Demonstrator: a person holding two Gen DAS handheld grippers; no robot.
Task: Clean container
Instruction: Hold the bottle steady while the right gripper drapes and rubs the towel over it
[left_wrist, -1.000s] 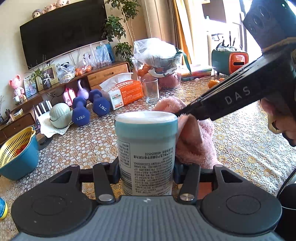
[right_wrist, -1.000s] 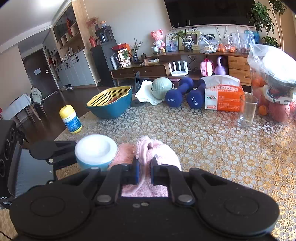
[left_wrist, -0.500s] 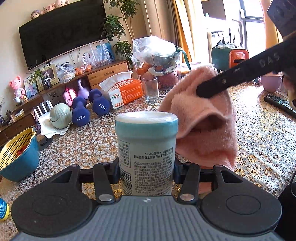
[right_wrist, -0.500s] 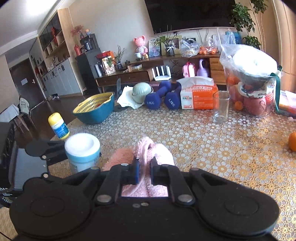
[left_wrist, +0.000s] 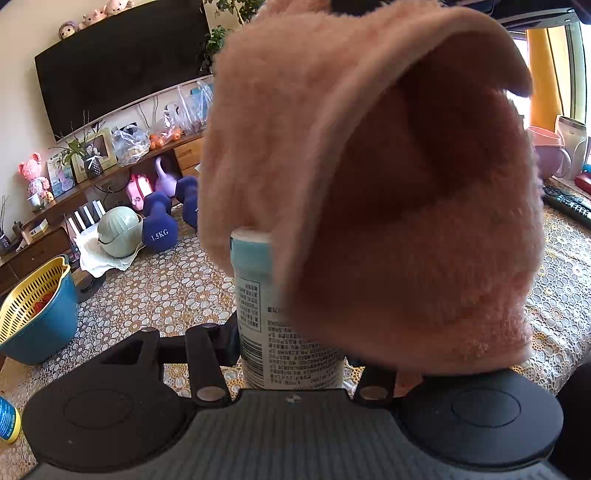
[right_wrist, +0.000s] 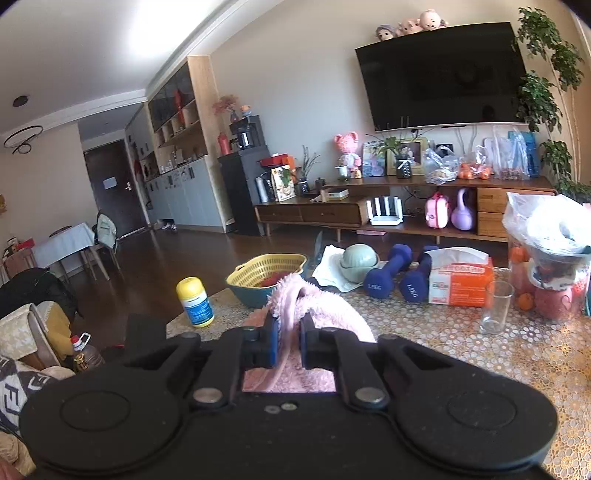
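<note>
A pale blue container (left_wrist: 258, 306) with a white lid and printed label stands upright between the fingers of my left gripper (left_wrist: 291, 354), which is shut on it. A fluffy pink cloth (left_wrist: 369, 184) hangs over the container's top and right side and fills most of the left wrist view. My right gripper (right_wrist: 288, 339) is shut on a fold of the same pink cloth (right_wrist: 295, 299), held high above the table. The container is hidden in the right wrist view.
On the lace-covered table (right_wrist: 517, 354) stand a blue basin with a yellow strainer (right_wrist: 266, 277), two blue dumbbells (right_wrist: 388, 273), an orange tissue box (right_wrist: 461, 280), a glass (right_wrist: 496, 306), bagged fruit (right_wrist: 546, 258) and a yellow-lidded bottle (right_wrist: 194, 302). A remote (left_wrist: 569, 206) lies at right.
My right gripper has lifted the pink cloth off the table and carried it up and over the container, which stays held in my left gripper.
</note>
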